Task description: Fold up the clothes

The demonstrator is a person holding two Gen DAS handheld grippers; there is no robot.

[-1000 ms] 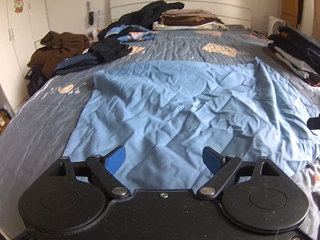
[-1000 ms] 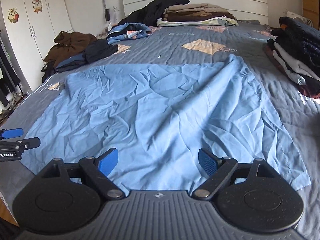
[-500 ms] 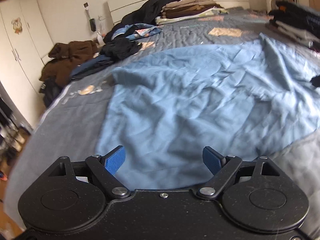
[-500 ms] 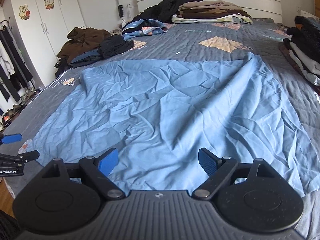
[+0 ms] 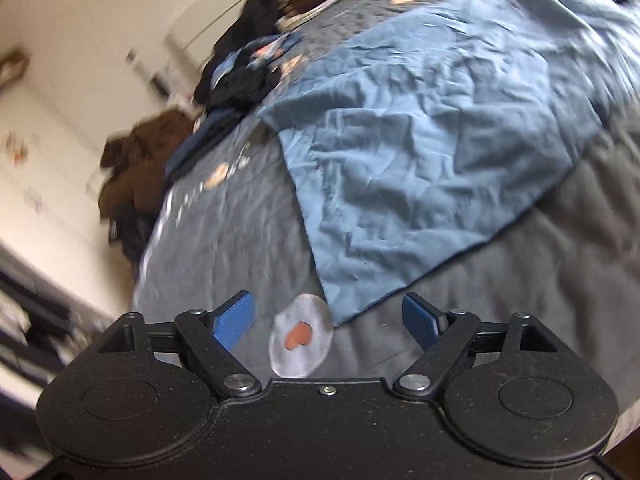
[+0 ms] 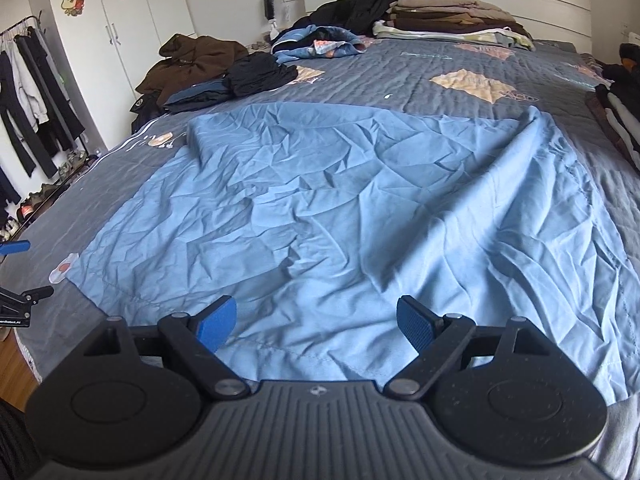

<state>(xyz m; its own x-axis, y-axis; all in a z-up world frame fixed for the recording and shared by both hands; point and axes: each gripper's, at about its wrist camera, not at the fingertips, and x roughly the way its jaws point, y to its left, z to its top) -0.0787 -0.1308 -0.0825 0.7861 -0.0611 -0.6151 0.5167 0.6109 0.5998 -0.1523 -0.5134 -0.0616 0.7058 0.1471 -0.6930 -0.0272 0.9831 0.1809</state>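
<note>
Plainly thin, limp, creased sheet on bed: pinch near-edge corners; left tool closing on nothing, right tool wide, empty.

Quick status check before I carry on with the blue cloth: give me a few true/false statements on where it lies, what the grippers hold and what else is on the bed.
1. The blue cloth lies spread on the bed. True.
2. The right gripper grips the cloth. False: its jaws stand apart with nothing held.
3. The left gripper is near the cloth's corner. True; its jaws are closing, with no cloth between them.
4. Folded clothes sit by the headboard. True.
5. The brown garment lies on the blue cloth. False: it is apart, at the bed's edge.
</note>
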